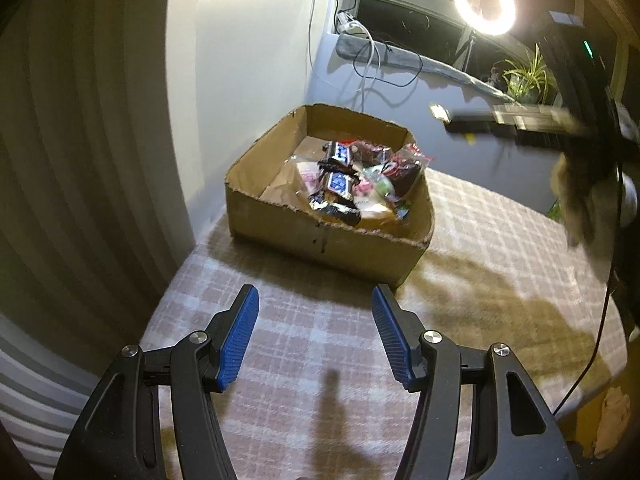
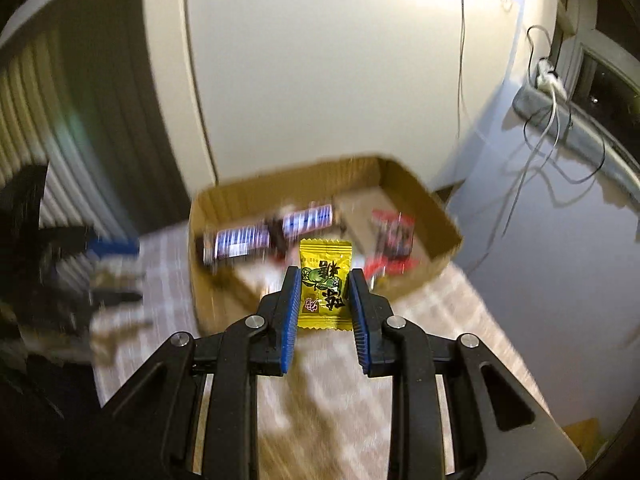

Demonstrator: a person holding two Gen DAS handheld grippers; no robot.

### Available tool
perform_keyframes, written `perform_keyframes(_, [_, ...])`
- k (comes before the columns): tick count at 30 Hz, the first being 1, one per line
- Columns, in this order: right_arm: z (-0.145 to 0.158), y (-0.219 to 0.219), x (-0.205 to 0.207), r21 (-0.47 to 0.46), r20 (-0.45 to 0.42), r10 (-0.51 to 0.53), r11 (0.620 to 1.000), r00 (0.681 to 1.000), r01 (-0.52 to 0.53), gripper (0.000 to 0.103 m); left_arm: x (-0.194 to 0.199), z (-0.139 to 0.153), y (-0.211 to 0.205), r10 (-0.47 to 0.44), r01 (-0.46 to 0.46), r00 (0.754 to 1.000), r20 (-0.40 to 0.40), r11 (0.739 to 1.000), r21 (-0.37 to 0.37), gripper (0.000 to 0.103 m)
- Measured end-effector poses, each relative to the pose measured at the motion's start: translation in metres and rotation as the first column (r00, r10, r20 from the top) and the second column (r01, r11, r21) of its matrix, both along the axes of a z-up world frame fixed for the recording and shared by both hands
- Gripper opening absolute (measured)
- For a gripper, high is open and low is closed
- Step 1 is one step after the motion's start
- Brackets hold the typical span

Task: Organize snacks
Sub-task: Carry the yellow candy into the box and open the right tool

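Observation:
A low cardboard box (image 1: 320, 236) stands on the checked cloth and holds several wrapped snacks, among them dark bars with blue labels (image 1: 338, 182) and a red-edged packet (image 1: 406, 166). My left gripper (image 1: 316, 300) is open and empty, low over the cloth in front of the box. My right gripper (image 2: 324, 280) is shut on a yellow candy packet (image 2: 324, 280) and holds it in the air at the box's (image 2: 424, 200) near rim. The right gripper also shows blurred at the upper right of the left wrist view (image 1: 500, 118).
The checked cloth (image 1: 480, 260) covers the table. A white wall and ribbed panel (image 1: 80, 140) stand to the left. A ring light (image 1: 484, 2), cables (image 1: 372, 60), a window sill and a plant (image 1: 528, 76) are behind the box.

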State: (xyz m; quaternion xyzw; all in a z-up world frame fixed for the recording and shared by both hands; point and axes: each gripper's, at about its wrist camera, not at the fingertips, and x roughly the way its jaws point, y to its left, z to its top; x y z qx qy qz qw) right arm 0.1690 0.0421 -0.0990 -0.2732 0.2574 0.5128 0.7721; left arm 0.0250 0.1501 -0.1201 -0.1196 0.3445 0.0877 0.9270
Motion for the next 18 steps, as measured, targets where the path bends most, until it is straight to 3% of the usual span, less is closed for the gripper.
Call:
perform_keyframes(9, [0.000, 0.065, 0.024, -0.004, -0.016, -0.050, 0.999, 0.999, 0.050, 0.025, -0.017, -0.005, 0.009, 0.030, -0.030, 1.000, -0.006, 1.000, 0.006, 0.058])
perform_keyframes(18, [-0.018, 0.084, 0.041, -0.027, -0.069, -0.098, 0.995, 0.993, 0.097, 0.025, -0.016, -0.006, 0.011, 0.034, -0.034, 0.999, -0.005, 0.999, 0.002, 0.058])
